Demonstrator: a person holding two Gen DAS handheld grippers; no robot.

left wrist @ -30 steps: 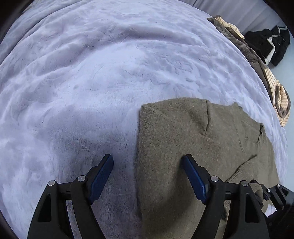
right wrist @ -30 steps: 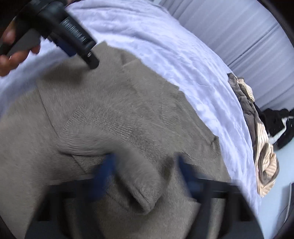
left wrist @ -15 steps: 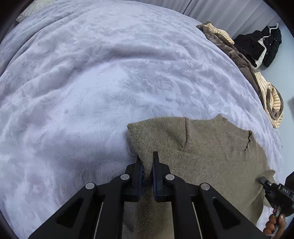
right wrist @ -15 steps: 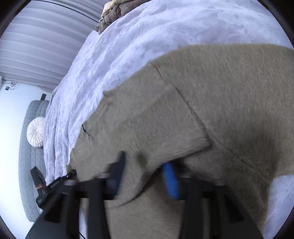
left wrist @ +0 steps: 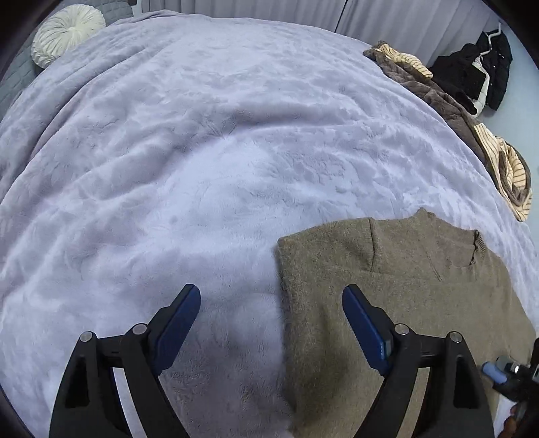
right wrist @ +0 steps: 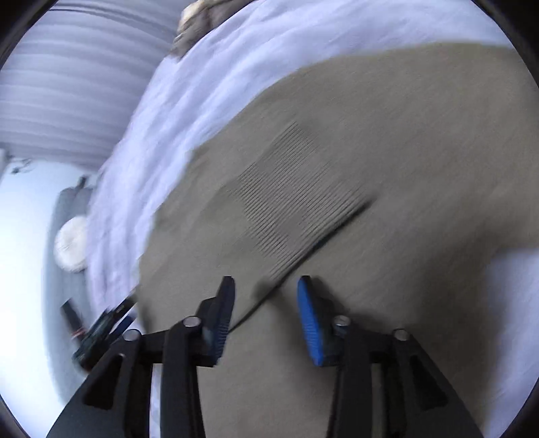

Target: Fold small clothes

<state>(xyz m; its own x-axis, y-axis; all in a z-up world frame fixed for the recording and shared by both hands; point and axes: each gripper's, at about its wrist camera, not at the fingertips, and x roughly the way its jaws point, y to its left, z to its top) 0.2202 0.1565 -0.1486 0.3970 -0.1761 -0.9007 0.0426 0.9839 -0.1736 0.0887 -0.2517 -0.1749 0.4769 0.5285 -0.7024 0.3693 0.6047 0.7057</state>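
Bed (left wrist: 202,161) covered edge to edge by a plush lavender blanket (left wrist: 141,236), lightly wrinkled, embossed pattern. Olive-brown knit sweater (left wrist: 387,303) lies flat on it at near right, partly folded: one straight edge faces left, a fold line runs down from the far edge, neckline at right. Along the far right edge of the bed, a heap of brown and cream-striped clothes (left wrist: 485,148), well apart from the sweater. Round white pleated cushion (left wrist: 67,32) at far left, by the grey quilted headboard (left wrist: 13,84). Right wrist view is motion-blurred; sweater fills most of it.
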